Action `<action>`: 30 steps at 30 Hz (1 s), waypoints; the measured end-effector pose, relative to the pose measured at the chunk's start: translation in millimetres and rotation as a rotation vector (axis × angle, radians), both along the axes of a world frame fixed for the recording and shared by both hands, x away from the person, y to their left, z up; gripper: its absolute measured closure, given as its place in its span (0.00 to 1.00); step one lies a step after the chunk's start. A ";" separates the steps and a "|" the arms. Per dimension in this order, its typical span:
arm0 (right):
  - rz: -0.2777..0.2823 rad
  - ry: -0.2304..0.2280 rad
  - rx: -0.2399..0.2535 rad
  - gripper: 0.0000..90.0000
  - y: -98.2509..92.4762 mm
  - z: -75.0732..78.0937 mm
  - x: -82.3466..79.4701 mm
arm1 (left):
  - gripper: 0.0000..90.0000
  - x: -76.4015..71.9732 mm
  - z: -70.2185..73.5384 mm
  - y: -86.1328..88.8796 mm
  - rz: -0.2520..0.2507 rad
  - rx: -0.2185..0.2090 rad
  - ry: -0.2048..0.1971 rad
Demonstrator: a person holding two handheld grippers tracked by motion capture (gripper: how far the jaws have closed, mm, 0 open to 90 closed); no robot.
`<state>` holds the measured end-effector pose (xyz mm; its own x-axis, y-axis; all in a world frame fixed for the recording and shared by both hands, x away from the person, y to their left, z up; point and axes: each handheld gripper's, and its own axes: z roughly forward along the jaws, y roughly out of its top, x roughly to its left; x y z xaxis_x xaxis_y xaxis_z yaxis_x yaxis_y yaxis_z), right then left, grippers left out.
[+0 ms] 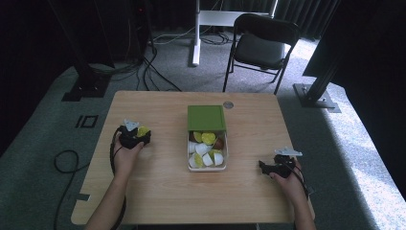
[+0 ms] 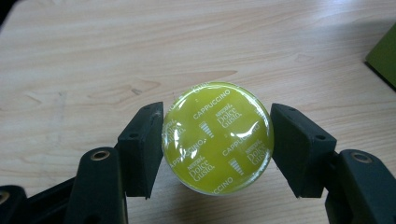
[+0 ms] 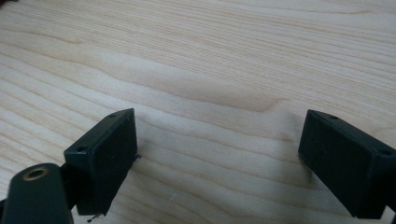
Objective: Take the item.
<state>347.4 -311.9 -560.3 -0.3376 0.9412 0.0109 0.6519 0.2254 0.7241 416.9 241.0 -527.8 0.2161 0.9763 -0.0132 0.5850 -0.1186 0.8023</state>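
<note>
Left gripper (image 2: 217,149) is pinching a green Dolce Gusto cappuccino capsule (image 2: 217,138), one pad on each side of the foil lid, dead centre in the left gripper view. In the high view that capsule (image 1: 142,131) sits at centre left, well away from the capsule box (image 1: 207,165) in the middle of the table (image 1: 158,191). It looks like a set-down on bare wood, though whether the capsule's base already touches the table is hard to tell from here. Best played by lowering it level, foil up, until the base rests flat, then parting the jaws evenly so neither side nudges it over. Right gripper (image 3: 217,158) has its jaws spread wide with nothing between them, low over bare wood at lower right in the high view (image 1: 264,167).
</note>
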 end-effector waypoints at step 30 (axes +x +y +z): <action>0.000 0.000 0.000 0.13 0.1 0.0 -0.1 | 0.35 -12.4 11.5 4.0 -0.144 0.002 -0.044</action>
<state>347.4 -311.8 -560.3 -0.3371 0.9414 0.0114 0.6523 0.2248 0.7239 404.5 245.0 -516.3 0.3542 0.9352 0.0011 0.5260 -0.2002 0.8266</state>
